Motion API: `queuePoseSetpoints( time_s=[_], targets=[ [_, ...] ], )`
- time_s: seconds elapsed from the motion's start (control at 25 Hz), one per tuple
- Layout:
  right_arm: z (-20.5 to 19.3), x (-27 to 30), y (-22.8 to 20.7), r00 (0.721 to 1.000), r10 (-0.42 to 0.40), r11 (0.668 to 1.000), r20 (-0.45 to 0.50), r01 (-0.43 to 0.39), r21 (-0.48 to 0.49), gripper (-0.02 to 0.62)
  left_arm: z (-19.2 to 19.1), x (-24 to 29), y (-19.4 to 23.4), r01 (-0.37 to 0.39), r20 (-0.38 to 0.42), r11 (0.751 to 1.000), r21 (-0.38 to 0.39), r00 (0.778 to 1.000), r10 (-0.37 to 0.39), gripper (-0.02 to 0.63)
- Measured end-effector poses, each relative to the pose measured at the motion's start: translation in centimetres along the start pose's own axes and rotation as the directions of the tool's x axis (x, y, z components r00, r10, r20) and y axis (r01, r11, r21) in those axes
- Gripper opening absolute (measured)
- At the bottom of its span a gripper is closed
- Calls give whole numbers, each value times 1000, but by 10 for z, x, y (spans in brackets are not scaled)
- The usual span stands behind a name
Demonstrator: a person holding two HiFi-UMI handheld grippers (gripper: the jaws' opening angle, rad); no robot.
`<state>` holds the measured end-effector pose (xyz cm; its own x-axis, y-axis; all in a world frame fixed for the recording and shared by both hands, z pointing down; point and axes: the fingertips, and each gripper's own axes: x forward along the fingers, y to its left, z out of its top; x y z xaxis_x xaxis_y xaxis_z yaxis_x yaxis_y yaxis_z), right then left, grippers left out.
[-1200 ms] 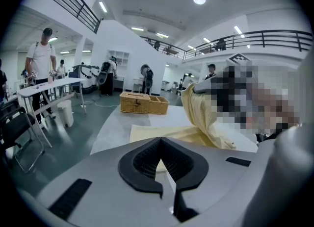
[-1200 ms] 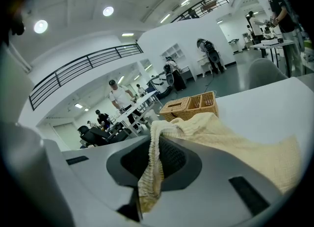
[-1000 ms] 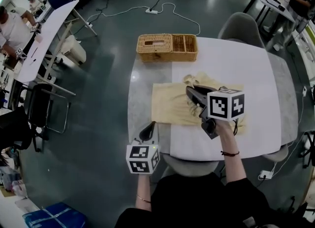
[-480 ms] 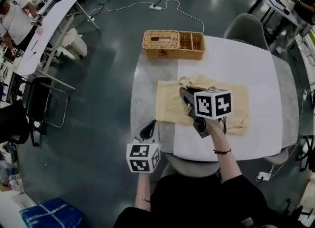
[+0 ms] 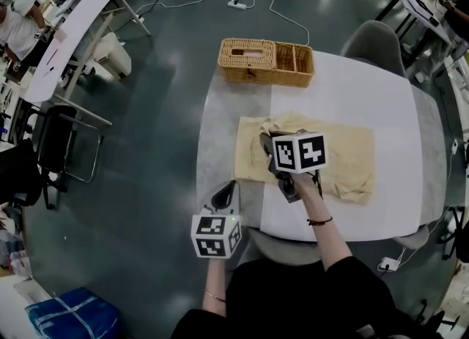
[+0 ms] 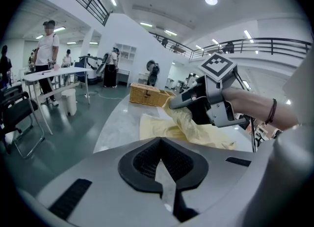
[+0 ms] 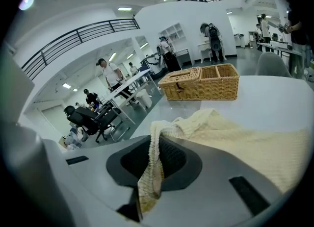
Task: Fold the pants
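Note:
The cream pants [image 5: 344, 158] lie spread across the white table [image 5: 352, 88]. My right gripper [image 5: 267, 143] hovers low over their left part and is shut on a bunched fold of the pants [image 7: 245, 142], which hangs between its pads [image 7: 156, 140]. The left gripper view shows that gripper [image 6: 179, 104] with the cloth [image 6: 157, 125] draped from it. My left gripper [image 5: 223, 197] waits at the table's near left edge, off the cloth. Its jaws [image 6: 159, 145] stand shut with nothing between them.
A wicker basket [image 5: 265, 62] stands at the table's far left edge, also visible as the basket [image 7: 201, 86] beyond the cloth. A grey chair [image 5: 374, 45] stands at the far side. Desks, chairs and people fill the room to the left.
My right gripper has sunk and moved left over the pants, carrying the held fold with it. The left gripper has hardly moved.

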<state>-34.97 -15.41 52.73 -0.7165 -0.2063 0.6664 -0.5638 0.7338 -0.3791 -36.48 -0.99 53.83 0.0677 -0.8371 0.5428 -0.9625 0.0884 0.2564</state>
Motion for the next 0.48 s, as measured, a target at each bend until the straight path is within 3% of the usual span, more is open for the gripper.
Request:
queuePoseSetpoints(
  time_s=[0.48],
  targets=[
    [-24,39,-5,984,-122,991,-130,115,-64,46,-10,5,4,-1,-10,999,-40,1000,1,8]
  ],
)
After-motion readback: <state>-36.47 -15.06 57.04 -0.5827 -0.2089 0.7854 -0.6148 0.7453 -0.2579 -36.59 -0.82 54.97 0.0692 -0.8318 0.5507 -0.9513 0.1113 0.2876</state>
